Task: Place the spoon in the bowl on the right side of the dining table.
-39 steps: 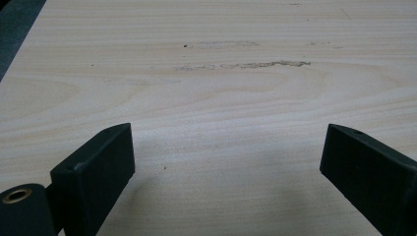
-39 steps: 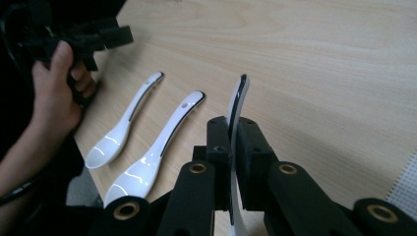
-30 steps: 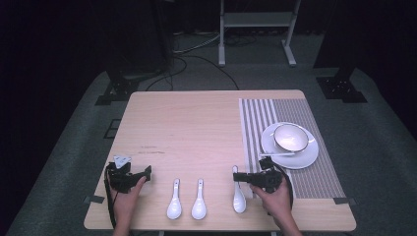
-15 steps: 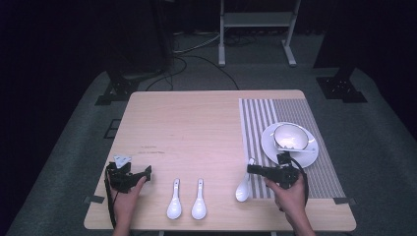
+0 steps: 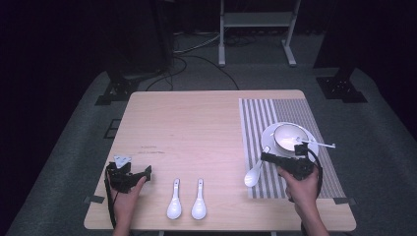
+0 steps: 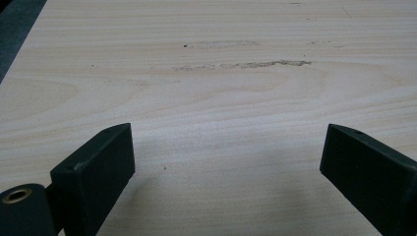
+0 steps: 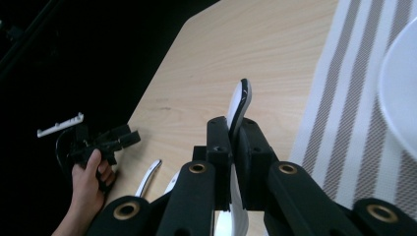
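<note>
Right gripper (image 5: pixel 269 158): jaws clamped on white spoon (image 5: pixel 253 174), handle mostly hidden between them, bowl end raised over striped placemat (image 5: pixel 255 118). Left gripper (image 6: pixel 226 162): jaws spread on bare table (image 5: pixel 196 123). White bowl (image 5: pixel 290 135) on plate (image 5: pixel 268 136), apparently empty.

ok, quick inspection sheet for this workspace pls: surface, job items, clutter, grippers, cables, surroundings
Surface: light wooden table, faint scuff marks; striped placemat at its right.
Job's things: white bowl on a white plate on the placemat; two white spoons near the front edge; a third spoon held.
Clutter: nothing seen.
Grippers: left gripper open, low over bare wood; right gripper shut on the third spoon's handle.
Cables: one trails from each gripper; more on the floor.
Surroundings: dark room, grey floor, white stand, black bases.
</note>
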A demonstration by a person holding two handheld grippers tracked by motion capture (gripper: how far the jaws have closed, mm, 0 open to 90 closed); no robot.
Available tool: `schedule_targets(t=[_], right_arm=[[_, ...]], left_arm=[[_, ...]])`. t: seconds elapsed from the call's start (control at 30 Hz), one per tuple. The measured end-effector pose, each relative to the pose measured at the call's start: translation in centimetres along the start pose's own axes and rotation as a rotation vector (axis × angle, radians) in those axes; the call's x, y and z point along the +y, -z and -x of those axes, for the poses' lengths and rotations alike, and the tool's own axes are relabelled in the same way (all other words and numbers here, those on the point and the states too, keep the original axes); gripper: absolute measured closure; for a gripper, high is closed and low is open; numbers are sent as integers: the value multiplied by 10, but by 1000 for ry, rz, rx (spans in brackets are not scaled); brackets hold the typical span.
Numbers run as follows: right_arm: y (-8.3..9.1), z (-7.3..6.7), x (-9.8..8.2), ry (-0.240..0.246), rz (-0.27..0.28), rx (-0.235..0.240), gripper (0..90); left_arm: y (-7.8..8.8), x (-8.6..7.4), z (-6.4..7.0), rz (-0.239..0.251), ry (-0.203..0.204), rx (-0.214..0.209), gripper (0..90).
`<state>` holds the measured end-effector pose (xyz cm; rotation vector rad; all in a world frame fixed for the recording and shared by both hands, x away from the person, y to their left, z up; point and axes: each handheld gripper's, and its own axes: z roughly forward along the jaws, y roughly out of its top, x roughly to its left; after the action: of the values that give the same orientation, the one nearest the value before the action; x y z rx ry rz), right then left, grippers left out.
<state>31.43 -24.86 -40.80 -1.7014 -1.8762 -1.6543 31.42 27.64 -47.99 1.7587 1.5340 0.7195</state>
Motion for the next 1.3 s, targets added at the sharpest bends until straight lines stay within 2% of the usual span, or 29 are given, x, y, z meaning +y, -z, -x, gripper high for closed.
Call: schedule_targets(t=[0.37,0.63,0.7,1.07,1.3], right_arm=[[25,14,27,-63,98,-50,852],[35,23,42,-93,137,-87,851],[40,26,48,-110,164,-99,851],[52,35,61,-135,253,-164,851],[59,47,66,-187,304,-196,851]], left_arm=[[0,0,0,1,-1,1,51],[0,0,0,3,-1,0,51],[0,0,0,3,1,0,51],[0,0,0,3,0,-1,51],[0,0,0,2,0,-1,51]])
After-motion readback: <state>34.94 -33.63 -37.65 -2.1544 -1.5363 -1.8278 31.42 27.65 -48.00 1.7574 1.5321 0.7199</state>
